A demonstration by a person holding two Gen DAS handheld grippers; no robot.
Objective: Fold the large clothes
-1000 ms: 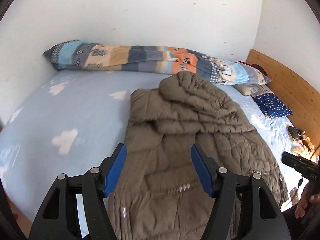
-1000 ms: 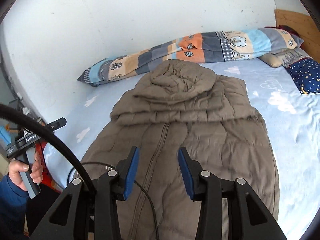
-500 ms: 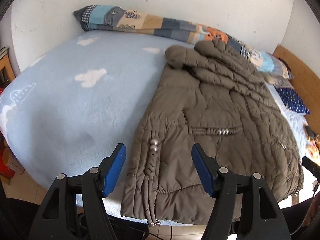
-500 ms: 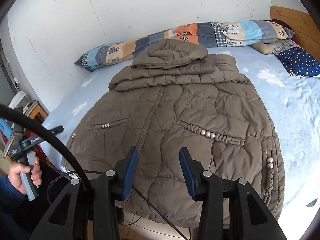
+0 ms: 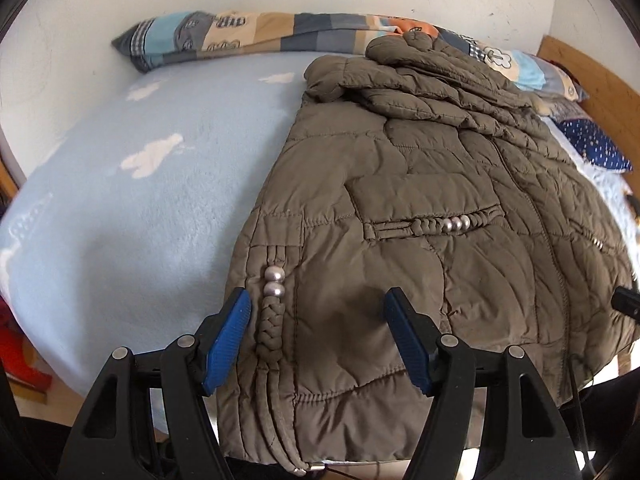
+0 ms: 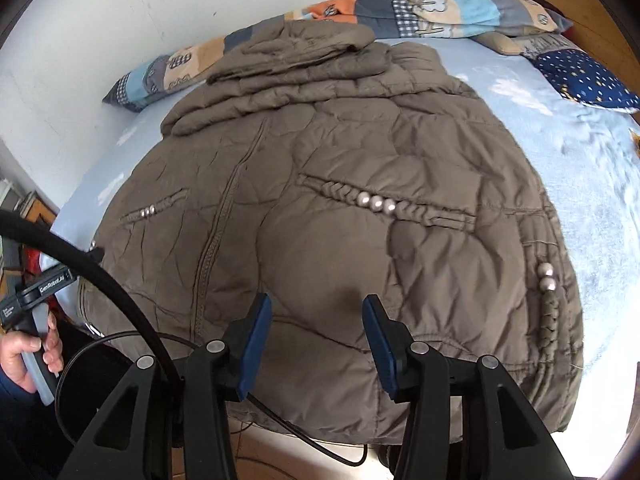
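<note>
A large olive-brown quilted coat [image 5: 420, 208] lies flat on the bed, front up, hem toward me, sleeves and hood folded over its top; it also shows in the right wrist view [image 6: 340, 208]. Braided trims with silver beads mark its pockets and side seams. My left gripper [image 5: 318, 306] is open and empty, just above the hem at the coat's left edge. My right gripper [image 6: 316, 312] is open and empty above the hem, right of the zipper.
The bed has a light blue sheet [image 5: 140, 200] with white clouds. A patchwork rolled blanket [image 5: 248, 36] lies along the white wall. A navy starred pillow [image 6: 584, 80] and a wooden headboard [image 5: 592, 68] are at the right. A black cable [image 6: 100, 272] crosses the right view.
Both grippers have dropped lower and closer to the coat's hem. The coat fills more of each view. Both stay open.
</note>
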